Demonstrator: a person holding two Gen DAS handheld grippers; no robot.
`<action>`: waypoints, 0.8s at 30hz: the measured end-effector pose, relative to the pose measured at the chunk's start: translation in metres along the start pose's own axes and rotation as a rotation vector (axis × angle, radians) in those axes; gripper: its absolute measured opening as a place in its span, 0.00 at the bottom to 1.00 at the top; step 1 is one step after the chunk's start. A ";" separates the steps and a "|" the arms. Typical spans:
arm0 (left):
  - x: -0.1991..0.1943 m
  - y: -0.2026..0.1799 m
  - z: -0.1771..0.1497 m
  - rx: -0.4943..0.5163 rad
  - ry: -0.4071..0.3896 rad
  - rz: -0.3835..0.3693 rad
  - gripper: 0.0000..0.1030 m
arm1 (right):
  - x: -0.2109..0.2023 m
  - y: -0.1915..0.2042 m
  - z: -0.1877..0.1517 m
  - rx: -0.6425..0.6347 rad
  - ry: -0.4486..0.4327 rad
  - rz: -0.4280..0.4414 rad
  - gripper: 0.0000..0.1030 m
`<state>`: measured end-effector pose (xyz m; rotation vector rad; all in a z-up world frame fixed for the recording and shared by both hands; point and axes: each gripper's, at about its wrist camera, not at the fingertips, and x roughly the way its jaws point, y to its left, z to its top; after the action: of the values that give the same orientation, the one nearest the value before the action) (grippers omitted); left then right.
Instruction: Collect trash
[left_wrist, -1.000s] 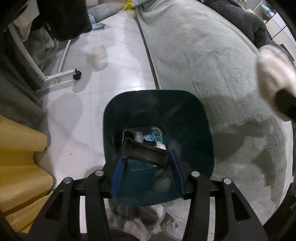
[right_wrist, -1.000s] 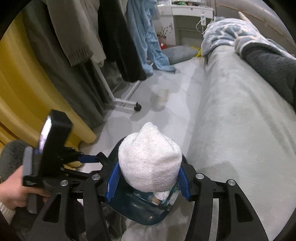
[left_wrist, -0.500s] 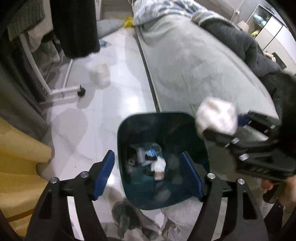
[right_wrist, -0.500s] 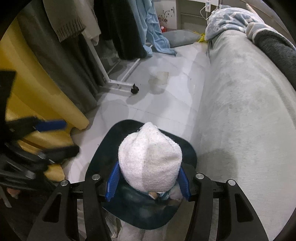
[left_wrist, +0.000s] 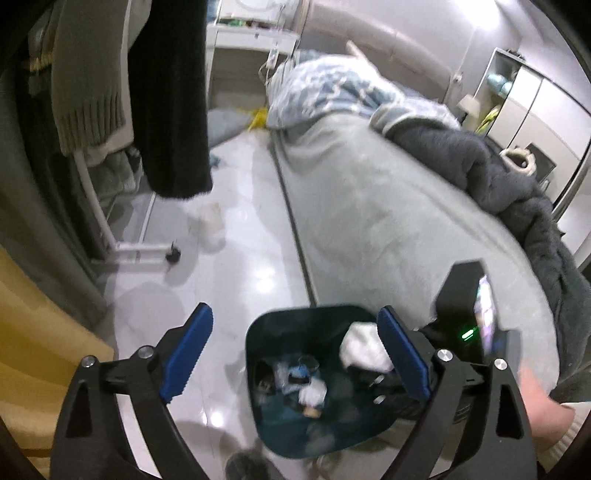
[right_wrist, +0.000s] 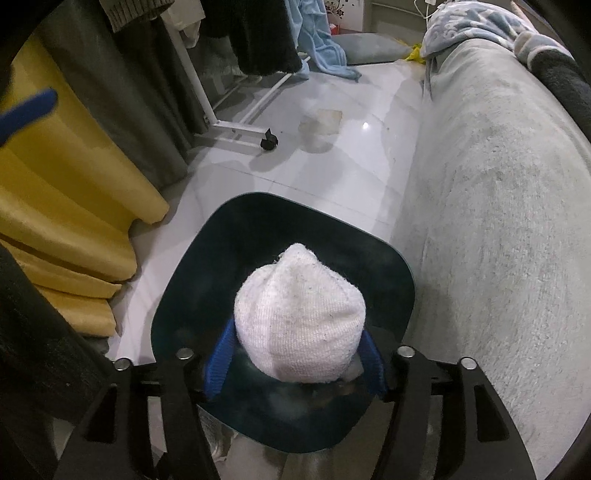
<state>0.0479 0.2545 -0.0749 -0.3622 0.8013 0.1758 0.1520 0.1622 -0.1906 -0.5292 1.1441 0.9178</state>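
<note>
A dark teal bin (right_wrist: 258, 201) stands on the white floor beside the bed. My right gripper (right_wrist: 298, 328) hangs over its mouth with a white knitted wad (right_wrist: 299, 314) between the blue pads. Its jaws are opening, and the pads still touch the wad's sides. In the left wrist view the same wad (left_wrist: 364, 347) sits at the bin's (left_wrist: 258, 332) right rim, with several scraps of trash (left_wrist: 295, 373) at the bottom. My left gripper (left_wrist: 293, 311) is above the bin with nothing between its fingers, its jaws opening wide.
A grey-covered bed (left_wrist: 369, 221) runs along the right with a dark blanket (left_wrist: 498, 177). A white clothes rack on casters (right_wrist: 268, 142) and hanging garments stand left, by yellow curtains (right_wrist: 55, 184). A pale translucent scrap (right_wrist: 321, 122) lies on the floor. A hand (left_wrist: 535, 402) holds the right gripper.
My left gripper opened wide and rose away from the bin, leaving the dark piece it held inside. The right gripper came down over the bin with the white wad, its jaws slightly wider.
</note>
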 end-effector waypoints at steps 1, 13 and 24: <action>-0.004 -0.003 0.002 0.007 -0.019 -0.003 0.90 | -0.001 -0.001 0.001 0.000 0.003 -0.005 0.71; -0.051 -0.050 0.019 0.138 -0.221 -0.025 0.95 | -0.064 -0.013 -0.002 0.055 -0.102 -0.051 0.89; -0.089 -0.112 0.016 0.226 -0.373 -0.007 0.97 | -0.171 -0.063 -0.058 0.218 -0.360 -0.169 0.97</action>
<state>0.0298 0.1556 0.0285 -0.1119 0.4452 0.1393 0.1517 0.0253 -0.0576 -0.2636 0.8455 0.6975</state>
